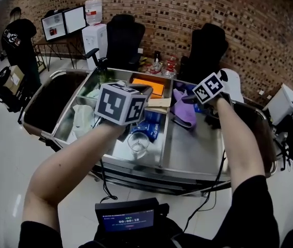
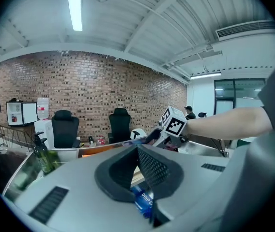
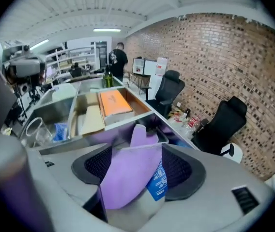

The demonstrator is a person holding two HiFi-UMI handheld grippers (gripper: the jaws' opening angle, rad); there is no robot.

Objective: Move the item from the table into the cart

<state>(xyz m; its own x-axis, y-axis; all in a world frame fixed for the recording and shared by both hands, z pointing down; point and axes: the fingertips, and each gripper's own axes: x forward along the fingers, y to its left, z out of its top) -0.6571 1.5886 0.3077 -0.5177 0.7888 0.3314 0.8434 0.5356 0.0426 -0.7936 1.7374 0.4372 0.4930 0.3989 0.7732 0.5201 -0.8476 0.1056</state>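
We see a smooth, shiny steel cart (image 1: 193, 151) whose bare floor mirrors the light. Toward its two o'clock lies a soft, matt purple cloth (image 1: 184, 113). At seven o'clock stands a clear glossy cup (image 1: 137, 142), just beside a glossy blue plastic packet (image 1: 151, 128).

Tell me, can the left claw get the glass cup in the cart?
Probably yes. The left claw hangs over the compartment holding the glass cup; nothing covers it, and a blue bag lies beside it.

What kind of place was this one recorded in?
Probably an office or lab-style workroom: a brick wall at the back, black office chairs and monitors along it, and a water dispenser between them. A steel cart stands in the foreground.
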